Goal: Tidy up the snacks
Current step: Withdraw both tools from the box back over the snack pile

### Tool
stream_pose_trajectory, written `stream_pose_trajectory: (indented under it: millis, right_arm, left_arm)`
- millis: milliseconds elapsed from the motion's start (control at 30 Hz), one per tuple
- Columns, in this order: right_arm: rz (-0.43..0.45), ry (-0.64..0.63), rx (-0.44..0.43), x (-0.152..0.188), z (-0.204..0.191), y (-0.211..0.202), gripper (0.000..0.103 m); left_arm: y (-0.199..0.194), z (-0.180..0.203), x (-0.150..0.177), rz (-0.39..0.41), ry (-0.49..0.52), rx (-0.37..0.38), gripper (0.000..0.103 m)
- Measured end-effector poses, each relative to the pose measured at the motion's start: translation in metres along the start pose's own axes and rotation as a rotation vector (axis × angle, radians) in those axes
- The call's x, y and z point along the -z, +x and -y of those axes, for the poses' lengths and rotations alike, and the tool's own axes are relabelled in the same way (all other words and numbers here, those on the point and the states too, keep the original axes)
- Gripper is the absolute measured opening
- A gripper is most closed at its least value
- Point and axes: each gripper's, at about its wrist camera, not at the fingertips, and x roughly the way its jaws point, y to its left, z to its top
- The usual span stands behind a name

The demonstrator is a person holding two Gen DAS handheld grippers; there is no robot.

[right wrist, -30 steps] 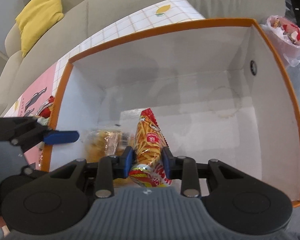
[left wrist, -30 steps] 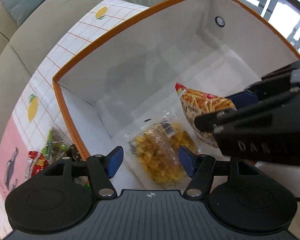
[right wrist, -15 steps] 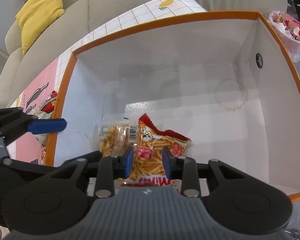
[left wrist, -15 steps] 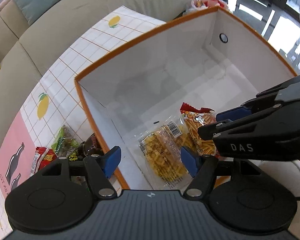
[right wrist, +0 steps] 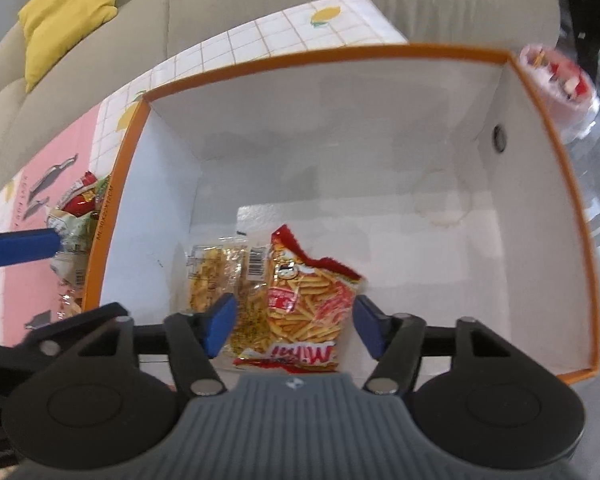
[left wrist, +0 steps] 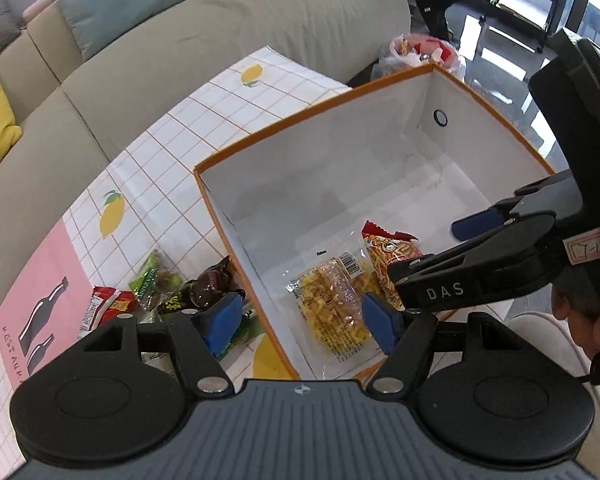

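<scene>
An orange-rimmed white box (left wrist: 276, 132) (right wrist: 132, 140) stands on the table. On its floor lie a red bag of fries snack (right wrist: 308, 296) (left wrist: 392, 256) and a clear pack of yellow snacks (left wrist: 332, 300) (right wrist: 208, 276), side by side. My right gripper (right wrist: 292, 324) is open above the fries bag, not holding it. My left gripper (left wrist: 304, 324) is open and empty above the box's left wall. Several loose snack packs (left wrist: 156, 288) (right wrist: 76, 208) lie on the table left of the box.
The table has a pink and lemon-print checked cloth (left wrist: 172, 152). A beige sofa (left wrist: 148, 60) with a yellow cushion (right wrist: 68, 12) curves behind it. A plastic bag of red wrappers (left wrist: 420, 50) (right wrist: 556, 80) sits beyond the box's far corner.
My right gripper opened and let the fries bag drop flat onto the box floor. Both grippers rose and pulled back; the left one moved left over the box wall.
</scene>
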Motion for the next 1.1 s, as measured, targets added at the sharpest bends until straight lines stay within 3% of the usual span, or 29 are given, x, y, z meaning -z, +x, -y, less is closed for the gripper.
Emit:
stream_pose_trajectory:
  millis: [233,400,533,667,900,1100]
  right_arm:
    - [0.101,-0.113,0.117,0.006,-0.024,-0.033,0.081]
    - [0.293,-0.198,0.199,0.025,-0.052,-0.069,0.091]
    - [0.428,-0.229,0.173,0.049,-0.073,-0.089,0.093]
    - [0.519,-0.210,0.091,0.073,-0.091,-0.099,0.093]
    - [0.563,-0.181,-0.008,0.108,-0.127,-0.093,0.093]
    - [0.487,-0.218,-0.006,0.131,-0.152,-0.068,0.090]
  left_arm:
    - [-0.029,-0.011,0.016,0.062,-0.034,-0.001,0.081]
    - [-0.053,-0.028,0.042,0.128,-0.114,-0.041,0.082]
    - [-0.072,-0.050,0.071,0.191,-0.213,-0.073,0.084]
    - [-0.085,-0.070,0.100,0.244,-0.312,-0.081,0.084]
    - [-0.096,-0.093,0.150,0.292,-0.439,-0.088,0.084]
    - [-0.080,-0.104,0.191,0.218,-0.514,-0.076,0.084]
